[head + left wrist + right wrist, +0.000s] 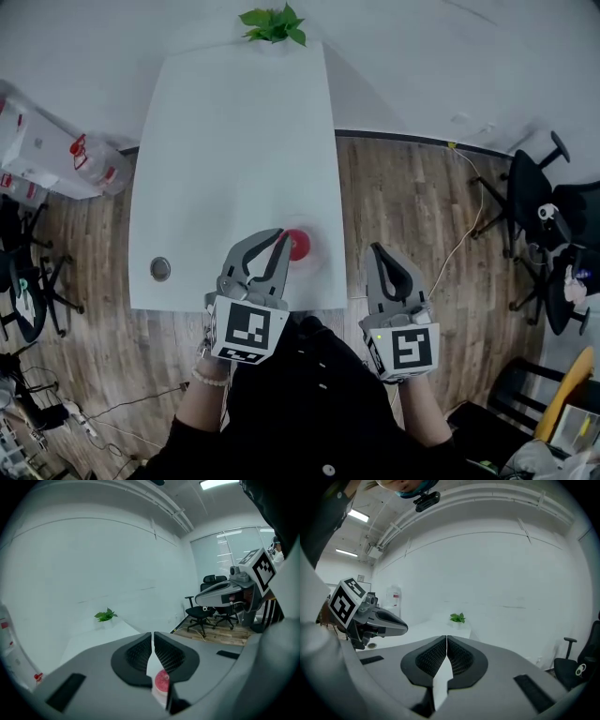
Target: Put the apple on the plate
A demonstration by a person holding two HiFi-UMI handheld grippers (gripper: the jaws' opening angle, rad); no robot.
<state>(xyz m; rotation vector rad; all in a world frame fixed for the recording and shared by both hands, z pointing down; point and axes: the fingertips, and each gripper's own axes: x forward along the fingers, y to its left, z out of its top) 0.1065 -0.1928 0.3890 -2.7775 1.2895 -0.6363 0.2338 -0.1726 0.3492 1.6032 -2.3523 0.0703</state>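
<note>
Two grippers are showing here, one in each hand, and both are hovering over the near edge of the one white table (pixel 234 141). The left gripper (pixel 278 236) is pointing out over the tabletop with its jaws pressed together at the tips. Its own view (pixel 153 635) is showing the ribbed pads meeting with nothing pinched between them. The right gripper (pixel 379 249) is sitting off to the side of it, past the table's corner and over the wood floor (pixel 422 216). Its jaws are likewise closed tip to tip and holding nothing (pixel 446 638).

One apple (pixel 298 244), red and round, is lying just beyond the left gripper's tips and slightly toward the right gripper, clear of both. In the left gripper view it is peeking up from low down through the slit behind the closed tips (pixel 161 681). It is sitting on one pale plate (pixel 160 697), which is hard to pick out against the white table.

Far ahead of both grippers, one small green plant (pixel 274 23) is standing at the table's far end. One round metal grommet (pixel 160 269) is lying out to the left of the left gripper. Beyond the right gripper, two black office chairs (pixel 530 187) are standing near the wall.
</note>
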